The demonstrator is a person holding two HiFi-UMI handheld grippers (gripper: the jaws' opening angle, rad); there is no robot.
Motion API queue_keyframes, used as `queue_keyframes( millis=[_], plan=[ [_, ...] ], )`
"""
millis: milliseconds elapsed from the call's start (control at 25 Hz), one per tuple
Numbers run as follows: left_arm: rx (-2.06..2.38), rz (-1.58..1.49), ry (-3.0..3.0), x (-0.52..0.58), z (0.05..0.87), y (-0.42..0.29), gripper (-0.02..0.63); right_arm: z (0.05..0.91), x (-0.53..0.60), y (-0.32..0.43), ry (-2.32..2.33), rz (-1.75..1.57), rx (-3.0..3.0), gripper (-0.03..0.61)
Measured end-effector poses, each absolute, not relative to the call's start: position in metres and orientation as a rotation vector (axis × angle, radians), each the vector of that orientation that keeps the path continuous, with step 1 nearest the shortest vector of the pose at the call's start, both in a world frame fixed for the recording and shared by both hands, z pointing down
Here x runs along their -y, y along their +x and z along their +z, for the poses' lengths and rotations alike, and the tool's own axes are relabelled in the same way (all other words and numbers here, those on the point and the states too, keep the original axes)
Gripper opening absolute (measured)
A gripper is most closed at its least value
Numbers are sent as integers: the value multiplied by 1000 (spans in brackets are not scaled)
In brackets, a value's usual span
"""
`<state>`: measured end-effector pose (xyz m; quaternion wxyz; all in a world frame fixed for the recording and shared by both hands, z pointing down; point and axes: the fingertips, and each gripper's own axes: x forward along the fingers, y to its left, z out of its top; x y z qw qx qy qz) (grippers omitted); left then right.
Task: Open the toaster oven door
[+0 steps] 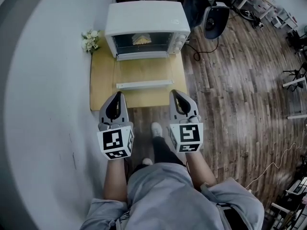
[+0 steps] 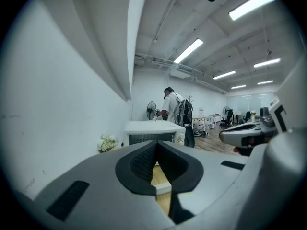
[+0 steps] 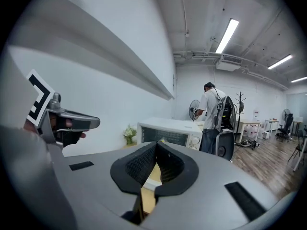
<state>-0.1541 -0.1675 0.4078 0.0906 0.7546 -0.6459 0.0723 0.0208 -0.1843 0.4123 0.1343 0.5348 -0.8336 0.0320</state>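
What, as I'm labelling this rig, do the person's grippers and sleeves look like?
Both the left gripper and right gripper have grey plastic shells, black ribbed fingers, and a white cube bearing black square markers. The person wears a grey short-sleeved shirt.

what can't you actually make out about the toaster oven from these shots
- What lies inside the toaster oven: too small to identify in the head view.
- Settings of its knobs: too small in every view.
- Its lower front: hidden in both gripper views behind the left gripper and the right gripper, each with its jaws together.
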Motion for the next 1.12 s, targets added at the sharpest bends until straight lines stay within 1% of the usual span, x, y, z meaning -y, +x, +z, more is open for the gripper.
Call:
queue_keyframes(
  millis=[400,1120],
  plan=[
    [1916,152,2293,122,373,-148,2,368,137,39,1645,138,2514,-2],
    [1954,124,2287,110,364,-156,2,363,129,26,1626,105,2531,-2]
  ],
)
